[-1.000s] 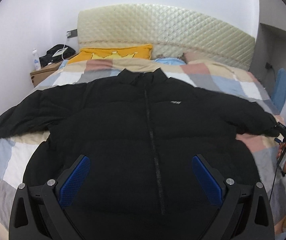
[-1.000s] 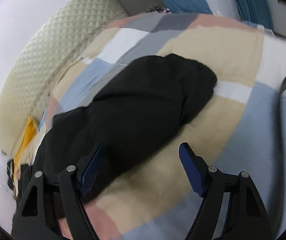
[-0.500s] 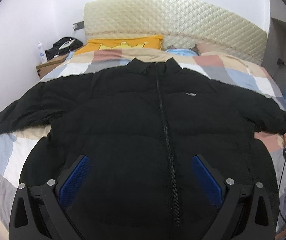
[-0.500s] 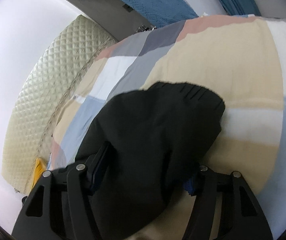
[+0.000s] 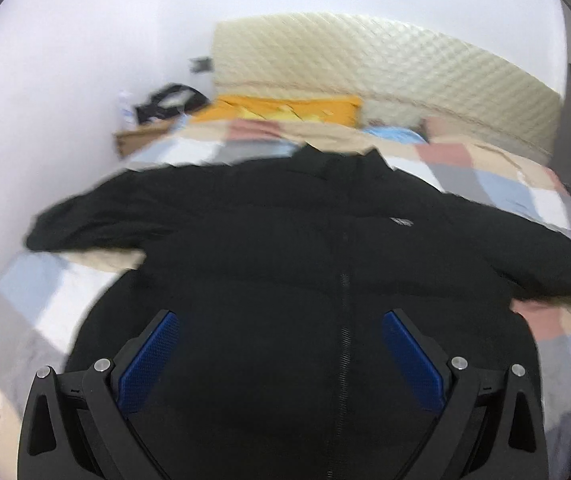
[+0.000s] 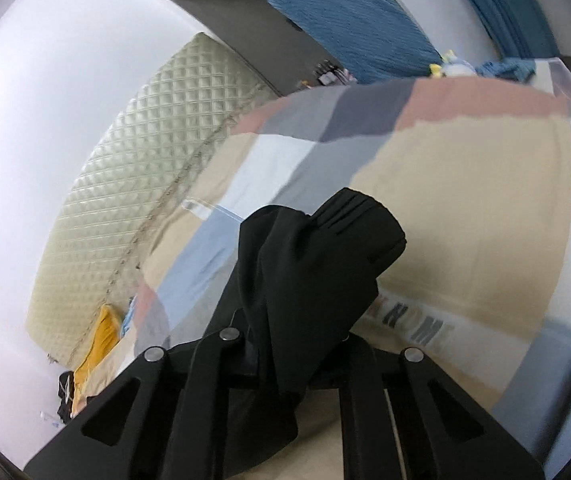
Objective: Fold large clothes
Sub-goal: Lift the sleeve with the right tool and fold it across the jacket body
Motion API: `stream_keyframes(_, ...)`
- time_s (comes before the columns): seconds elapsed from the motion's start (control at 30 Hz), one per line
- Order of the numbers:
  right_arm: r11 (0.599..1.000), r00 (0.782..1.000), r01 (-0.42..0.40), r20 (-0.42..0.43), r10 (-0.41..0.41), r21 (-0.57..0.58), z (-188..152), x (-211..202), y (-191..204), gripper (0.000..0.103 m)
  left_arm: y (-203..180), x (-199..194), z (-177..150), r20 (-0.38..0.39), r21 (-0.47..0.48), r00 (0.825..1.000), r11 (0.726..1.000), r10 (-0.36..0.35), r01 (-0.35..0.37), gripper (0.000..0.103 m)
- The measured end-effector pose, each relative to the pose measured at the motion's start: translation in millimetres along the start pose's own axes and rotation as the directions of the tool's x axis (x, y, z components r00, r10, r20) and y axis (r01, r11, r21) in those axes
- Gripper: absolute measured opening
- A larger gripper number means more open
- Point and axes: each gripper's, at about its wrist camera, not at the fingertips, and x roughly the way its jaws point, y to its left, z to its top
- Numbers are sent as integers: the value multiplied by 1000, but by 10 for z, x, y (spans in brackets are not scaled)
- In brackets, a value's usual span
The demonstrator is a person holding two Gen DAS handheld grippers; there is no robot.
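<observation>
One black puffer jacket (image 5: 285, 248) lies spread, front up, on the patchwork quilt (image 5: 41, 292); left tongs (image 5: 281, 344) gape empty above its hem. Right tongs (image 6: 293, 344) pinch its sleeve cuff (image 6: 349, 232).

- The bed (image 5: 465, 172) is covered by a patchwork quilt (image 6: 465, 200) of beige, pink, grey, white and pale blue blocks.
- A black jacket (image 5: 285, 248) is spread front-up across the middle of the bed, collar toward the quilted headboard (image 5: 365, 56), sleeves reaching toward both side edges.
- A yellow pillow (image 5: 285, 108) is laid at the head end, just before the headboard.
- A pale blue item (image 5: 393, 134) is seen beside the pillow, blurred.
</observation>
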Motion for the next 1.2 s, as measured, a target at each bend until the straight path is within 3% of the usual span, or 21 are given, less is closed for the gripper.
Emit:
stream_keyframes(0.17, 999, 999, -36, 7, 36, -22, 203, -196, 189, 13, 131, -214, 76, 3, 9, 1000, 1000, 11, -11, 103)
stream_keyframes(0.3, 998, 999, -35, 28, 37, -60, 269, -335, 422, 13, 225, -343, 71, 56, 56, 998, 998, 28, -31, 103)
stream_keyframes(0.4, 992, 999, -1, 47, 7, -129, 302, -479, 664, 13, 342, -301, 38, 109, 51, 983, 987, 146, -152, 103)
stream_keyframes(0.53, 984, 998, 16, 65, -5, -180, 345, -768, 1047, 13, 439, -197, 53, 86, 76, 988, 988, 126, -132, 102)
stream_keyframes(0.77, 951, 993, 9, 116, 28, -309, 375, -1375, 1949, 13, 557, -389, -80, 99, 108, 995, 994, 11, -21, 103)
stream_keyframes(0.97, 926, 987, -22, 138, 79, -376, 200, -1840, 2737, 13, 604, -688, -162, 138, 135, 988, 990, -68, 49, 103)
stream_keyframes(1.2, 872, 982, -55, 134, 137, -486, -114, -2216, 3622, 13, 826, -839, -168, 153, 87, 974, 984, -168, 156, 103)
